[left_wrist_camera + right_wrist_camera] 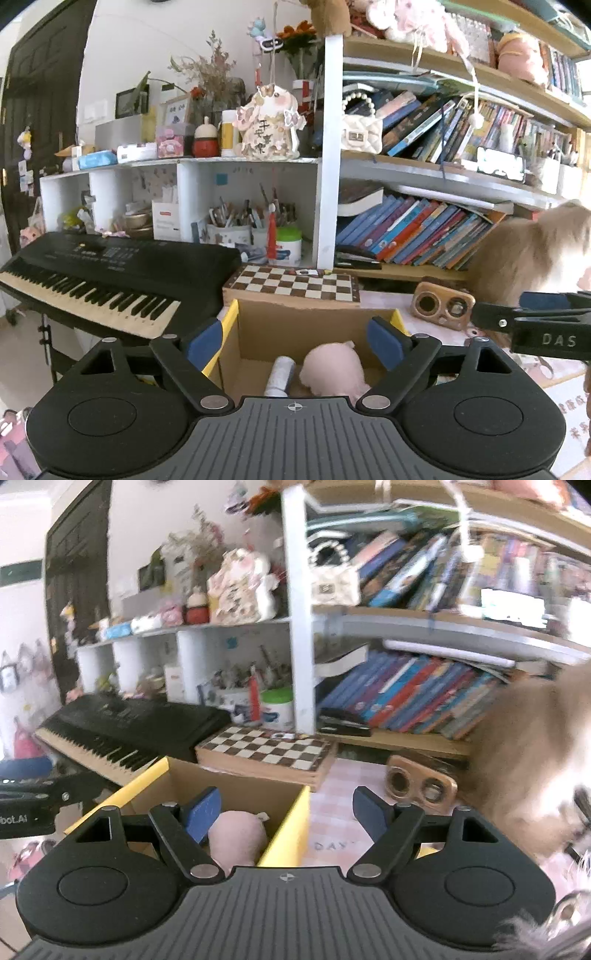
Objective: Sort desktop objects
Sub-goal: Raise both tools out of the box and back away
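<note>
Left gripper is wide open with nothing between the pads, hanging over the open cardboard box; right gripper is about half open and also empty, straddling the box's yellow right-hand flap. Already in the box: a pink plush toy and a silver-grey cylindrical tube, lying side by side, near touching. Risks, near first: the right gripper's left pad sits close over the plush and flap, so a careless swing could snag the flap and shove the box or tip it. Next out on the pink checked tabletop, the wooden retro-style speaker looks the likely next pick; rounded, wider than tall, so a half-open jaw may clip it and slide it. The furry animal right beside it could move into the path. Chessboard box and keyboard behind leave little room.
</note>
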